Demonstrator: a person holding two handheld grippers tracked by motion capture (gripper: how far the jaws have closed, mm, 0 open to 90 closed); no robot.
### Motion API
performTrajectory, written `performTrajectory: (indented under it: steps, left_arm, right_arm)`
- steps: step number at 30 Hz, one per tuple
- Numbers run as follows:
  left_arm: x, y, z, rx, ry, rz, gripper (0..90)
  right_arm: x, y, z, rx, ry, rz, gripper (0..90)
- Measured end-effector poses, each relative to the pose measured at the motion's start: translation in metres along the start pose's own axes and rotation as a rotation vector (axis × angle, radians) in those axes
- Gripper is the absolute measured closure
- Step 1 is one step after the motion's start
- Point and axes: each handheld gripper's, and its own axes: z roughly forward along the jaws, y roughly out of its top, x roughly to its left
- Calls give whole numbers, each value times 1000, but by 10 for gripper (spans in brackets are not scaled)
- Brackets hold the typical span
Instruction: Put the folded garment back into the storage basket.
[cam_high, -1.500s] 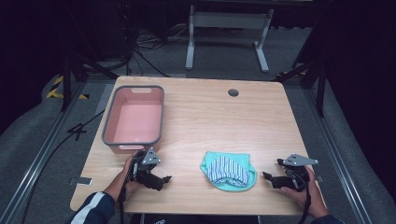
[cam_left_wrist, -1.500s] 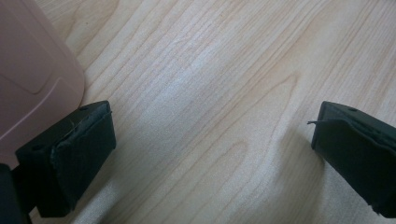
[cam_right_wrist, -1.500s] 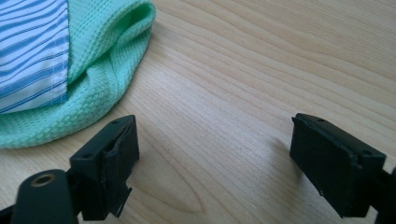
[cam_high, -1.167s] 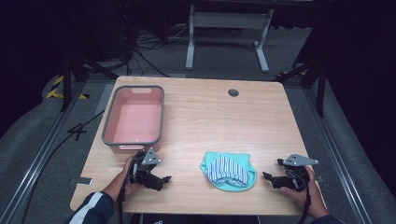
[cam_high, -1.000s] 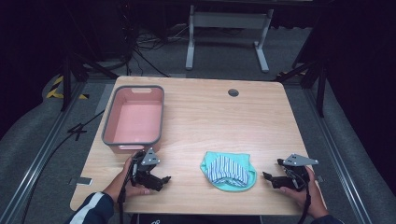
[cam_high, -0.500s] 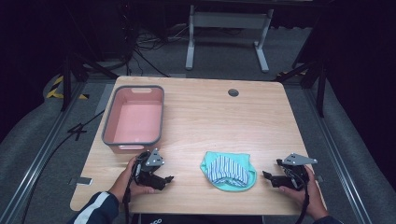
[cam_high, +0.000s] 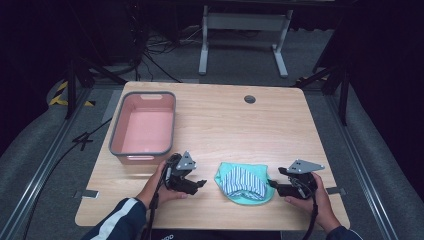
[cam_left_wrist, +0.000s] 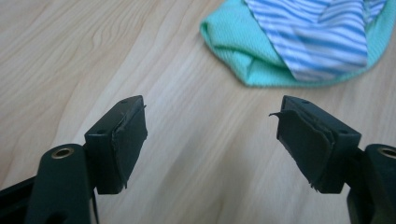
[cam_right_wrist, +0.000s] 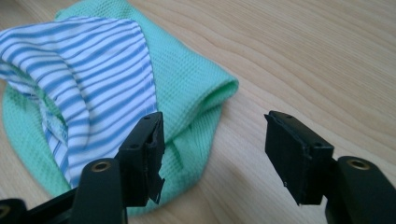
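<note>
Mint-green waffle cloth (cam_high: 244, 196) lies bunched near the front edge of the wooden table (cam_high: 220, 120), with a blue-and-white striped cloth (cam_high: 243, 181) folded on top of it. The left gripper (cam_high: 199, 185) sits just left of the bundle, its jaws pointing toward it; they have just been closing but stand apart with nothing between them, bare wood showing in the gap in the left gripper view. The right gripper (cam_high: 273, 185) sits just right of the bundle. Its jaws have also just been closing and stand apart, gripping nothing; in the right gripper view one jaw stands over the green cloth's edge, the other over bare wood. A pink bin (cam_high: 144, 125) with a grey rim stands behind the left gripper.
</note>
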Motion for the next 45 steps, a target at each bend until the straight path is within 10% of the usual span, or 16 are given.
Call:
performTrajectory:
  steps: [12,29,45]
  left_arm:
    - [-5,25,48,8,-22,-51,259]
    - [-11,18,61,17,18,-40,194]
    - [-16,20,58,-7,-40,-3,704]
  right_arm:
    - [3,11,16,-2,-13,52,465]
    - [10,0,31,28,-15,71,437]
    - [15,2,30,33,34,70,773]
